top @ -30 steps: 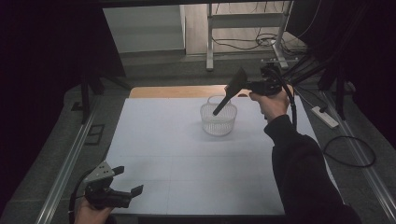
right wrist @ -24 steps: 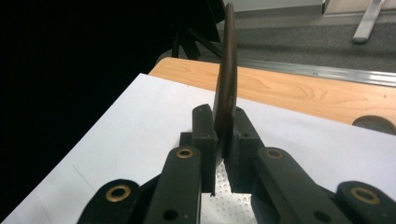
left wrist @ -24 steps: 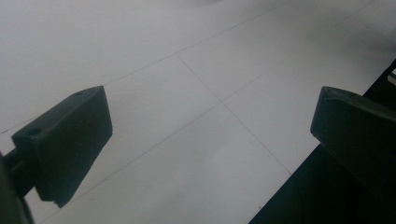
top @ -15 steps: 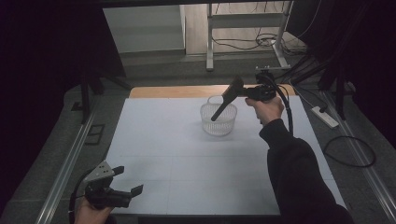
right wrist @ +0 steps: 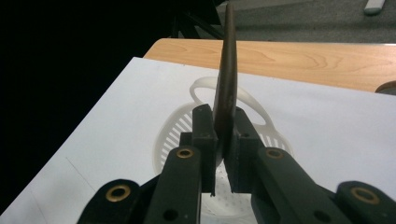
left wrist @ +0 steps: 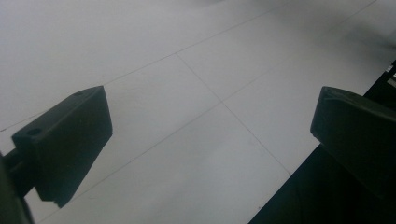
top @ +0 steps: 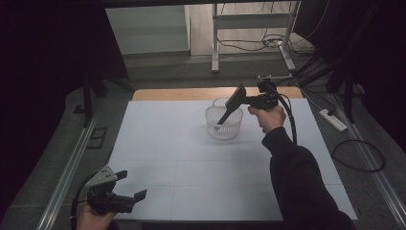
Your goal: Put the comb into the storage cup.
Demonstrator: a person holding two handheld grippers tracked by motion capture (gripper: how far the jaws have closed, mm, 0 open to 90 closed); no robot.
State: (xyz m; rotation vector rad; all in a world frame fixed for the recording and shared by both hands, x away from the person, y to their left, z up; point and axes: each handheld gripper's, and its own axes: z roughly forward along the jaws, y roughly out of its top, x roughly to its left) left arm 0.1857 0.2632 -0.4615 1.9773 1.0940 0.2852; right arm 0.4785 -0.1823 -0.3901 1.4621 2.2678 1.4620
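A white perforated basket (top: 223, 126) with a handle loop stands on the white table top (top: 167, 143), toward the far side. My right gripper (top: 252, 101) is just right of it, shut on a dark spatula (top: 234, 99). The spatula slants down to the left, and its thin end dips inside the basket. In the right gripper view the spatula (right wrist: 227, 79) is edge-on between the pads of the right gripper (right wrist: 223, 154), with the basket (right wrist: 175, 128) below. My left gripper (top: 131, 184) sits low at the near left edge, open, and in its own view the left gripper (left wrist: 210, 140) has nothing between its jaws.
A strip of bare wood (top: 191, 93) runs along the table's far edge. A power strip (top: 333, 120) and cables lie on the floor at the right. A metal frame (top: 215, 43) stands behind the table. Rails run along both sides.
My right gripper has come down with the spatula, so its thin end now reaches into the basket. The left gripper has not moved.
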